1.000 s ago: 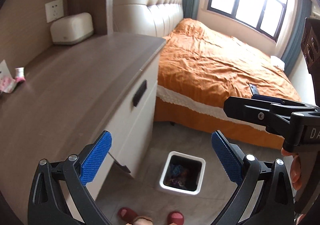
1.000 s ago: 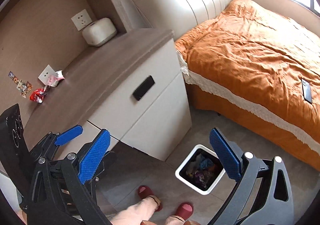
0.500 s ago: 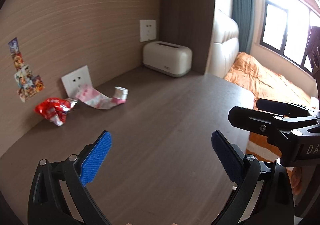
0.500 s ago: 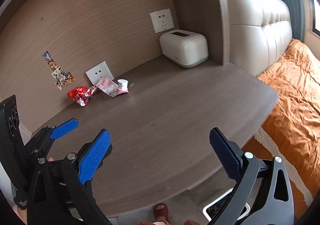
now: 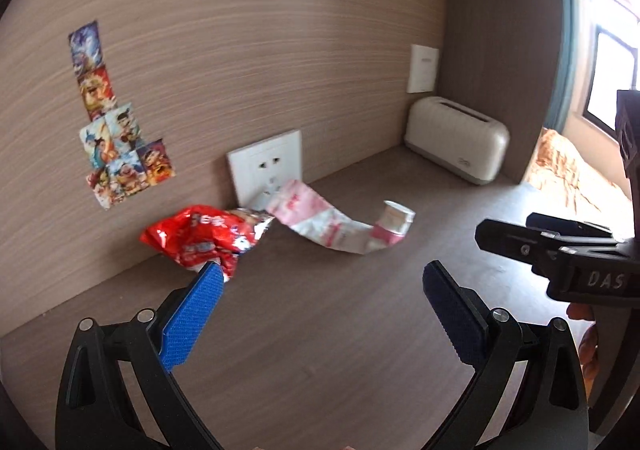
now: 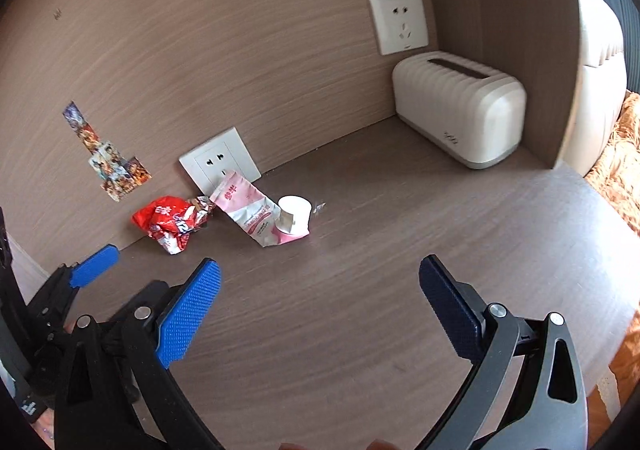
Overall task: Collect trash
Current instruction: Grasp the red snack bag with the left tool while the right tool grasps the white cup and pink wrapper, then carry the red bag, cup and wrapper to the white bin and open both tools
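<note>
A brown wood tabletop (image 5: 360,330) now fills both views instead of the floor. Near, the left hand-held gripper (image 5: 320,310) and right hand-held gripper (image 6: 320,310) hover released, empty. Farther, by the wall, lie the red wrapper (image 5: 204,236), pink packet (image 5: 320,220) and small cup (image 5: 394,220): pickup looks next.

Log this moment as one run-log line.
left claw: open, empty | right claw: open, empty | red wrapper, pink pouch, paper cup: on desktop by wall, untouched

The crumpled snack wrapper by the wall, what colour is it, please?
Red with white print, clearest in the left wrist view: snack wrapper.
</note>
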A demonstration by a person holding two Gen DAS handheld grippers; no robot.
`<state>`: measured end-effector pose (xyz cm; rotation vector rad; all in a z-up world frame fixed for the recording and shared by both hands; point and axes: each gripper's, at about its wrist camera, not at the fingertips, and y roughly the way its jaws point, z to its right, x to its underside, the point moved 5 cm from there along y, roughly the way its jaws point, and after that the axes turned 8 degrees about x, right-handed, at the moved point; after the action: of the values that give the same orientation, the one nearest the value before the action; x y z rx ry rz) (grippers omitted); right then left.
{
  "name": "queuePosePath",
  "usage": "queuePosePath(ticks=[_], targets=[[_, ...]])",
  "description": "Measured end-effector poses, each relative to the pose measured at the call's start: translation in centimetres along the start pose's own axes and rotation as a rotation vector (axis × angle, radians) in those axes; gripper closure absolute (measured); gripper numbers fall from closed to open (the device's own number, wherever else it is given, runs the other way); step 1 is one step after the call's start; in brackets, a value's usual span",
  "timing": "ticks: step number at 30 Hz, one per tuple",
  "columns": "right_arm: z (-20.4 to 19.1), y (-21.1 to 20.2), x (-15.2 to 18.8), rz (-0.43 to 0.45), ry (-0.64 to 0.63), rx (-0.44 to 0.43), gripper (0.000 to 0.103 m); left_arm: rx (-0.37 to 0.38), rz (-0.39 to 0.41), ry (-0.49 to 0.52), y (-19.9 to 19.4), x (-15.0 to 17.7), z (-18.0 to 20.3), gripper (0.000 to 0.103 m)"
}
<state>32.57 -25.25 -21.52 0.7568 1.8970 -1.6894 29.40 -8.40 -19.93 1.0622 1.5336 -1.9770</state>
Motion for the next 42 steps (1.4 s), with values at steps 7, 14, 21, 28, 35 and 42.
queuePosePath(ticks=[7, 14, 21, 28, 35, 42], targets=[[-1.7, 6.0, -1.0, -0.065, 0.047, -0.046, 0.004, -0.075, -0.028, -0.086, 3.0, -0.4, -5.2, 0.005], [-3.2, 10.3, -1.5, -0.112, 0.076, -0.031, 0.004, -0.096, -0.072, -0.167, 6.9, -0.7, -9.5, 0.005], [-4.8, 10.6, -1.6, -0.073, -0.003, 0.014, 0.035, -0.051, -0.124, -0.272, 9.5, -0.5, -11.9, 0.022], [-6.4, 9.3, -1.2, -0.043, -0.035, -0.010, 0.069, -0.072, -0.131, -0.210, 8.9, 0.0, -11.0, 0.039], [-6.9, 3.3, -2.5, 0.043, -0.045, -0.047, 0.069, -0.012, -0.104, -0.161, 4.0, -0.1, -8.8, 0.040], [-3.7, -2.3, -2.8, 0.102, -0.002, -0.027, 0.069, 0.029, -0.082, -0.107, 0.1, 0.3, -5.6, 0.040]])
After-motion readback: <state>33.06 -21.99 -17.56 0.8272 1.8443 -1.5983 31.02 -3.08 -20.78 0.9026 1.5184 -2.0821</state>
